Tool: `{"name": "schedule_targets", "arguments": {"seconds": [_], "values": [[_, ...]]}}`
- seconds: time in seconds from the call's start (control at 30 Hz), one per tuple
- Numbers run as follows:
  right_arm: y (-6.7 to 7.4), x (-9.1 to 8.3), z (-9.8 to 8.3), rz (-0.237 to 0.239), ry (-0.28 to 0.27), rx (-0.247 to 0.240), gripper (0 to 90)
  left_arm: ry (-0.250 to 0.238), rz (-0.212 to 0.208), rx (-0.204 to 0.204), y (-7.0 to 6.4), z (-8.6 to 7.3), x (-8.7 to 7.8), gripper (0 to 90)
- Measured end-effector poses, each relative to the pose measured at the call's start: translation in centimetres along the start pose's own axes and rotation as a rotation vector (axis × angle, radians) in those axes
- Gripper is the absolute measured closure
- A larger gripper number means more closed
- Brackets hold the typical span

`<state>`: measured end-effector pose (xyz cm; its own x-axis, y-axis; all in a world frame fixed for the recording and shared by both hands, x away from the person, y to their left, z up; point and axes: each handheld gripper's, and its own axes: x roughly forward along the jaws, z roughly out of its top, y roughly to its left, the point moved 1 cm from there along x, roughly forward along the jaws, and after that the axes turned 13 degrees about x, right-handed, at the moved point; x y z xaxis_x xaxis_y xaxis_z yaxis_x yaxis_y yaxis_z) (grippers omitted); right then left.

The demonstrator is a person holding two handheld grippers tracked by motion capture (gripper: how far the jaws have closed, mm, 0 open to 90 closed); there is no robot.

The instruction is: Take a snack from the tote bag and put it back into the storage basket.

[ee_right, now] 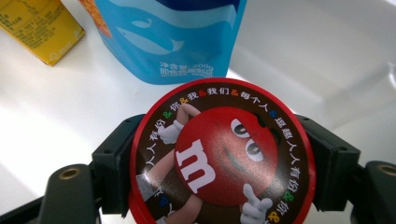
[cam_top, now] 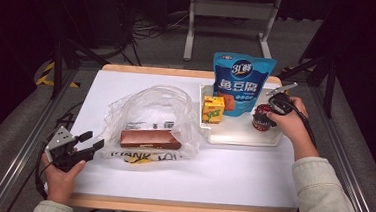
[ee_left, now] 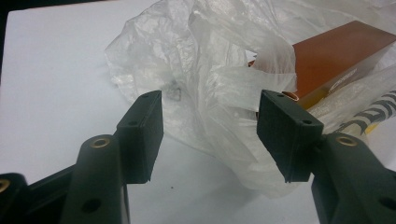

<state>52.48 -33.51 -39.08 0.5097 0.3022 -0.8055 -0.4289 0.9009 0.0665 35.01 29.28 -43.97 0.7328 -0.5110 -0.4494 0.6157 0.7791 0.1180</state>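
While a round candy tub (ee_right: 219, 154) in the white tray (cam_top: 239, 135) is clamped by the right tongs (ee_right: 219, 163), a slip is risked; left tongs (ee_left: 210, 126) are held apart beside the plastic bag (cam_top: 150, 113).

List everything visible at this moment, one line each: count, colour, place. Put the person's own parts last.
Table: one, white top with wooden edge, centre of the high view.
Plastic bag: one, clear with black print, left-centre of the table.
Brown box: one, reddish brown, lying flat inside the plastic bag.
Tray: one, white, right rear of the table.
Blue pouch: one, blue with white print, upright at the tray's back.
Yellow carton: one, yellow, upright in the tray, left of the pouch.
Candy tub: one, red lid, on the tray between the right gripper's fingers.
Left gripper: one, black, open, in front of the bag.
Right gripper: one, black, closed around the tub.
Hands: two, light sleeves, bottom corners of the high view.
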Motion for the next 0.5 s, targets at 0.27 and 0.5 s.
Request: {"name": "schedule_targets", "arguments": {"seconds": [0.27,0.5], "values": [[-0.05,0.08,-0.14,-0.01,0.007,0.007,25.5,0.0,0.0,0.0,0.0,0.0,-0.01,41.3],[-0.02,-0.01,-0.22,-0.015,-0.009,0.012,22.7,0.002,0.0,0.001,-0.01,0.01,-0.01,41.3]]}}
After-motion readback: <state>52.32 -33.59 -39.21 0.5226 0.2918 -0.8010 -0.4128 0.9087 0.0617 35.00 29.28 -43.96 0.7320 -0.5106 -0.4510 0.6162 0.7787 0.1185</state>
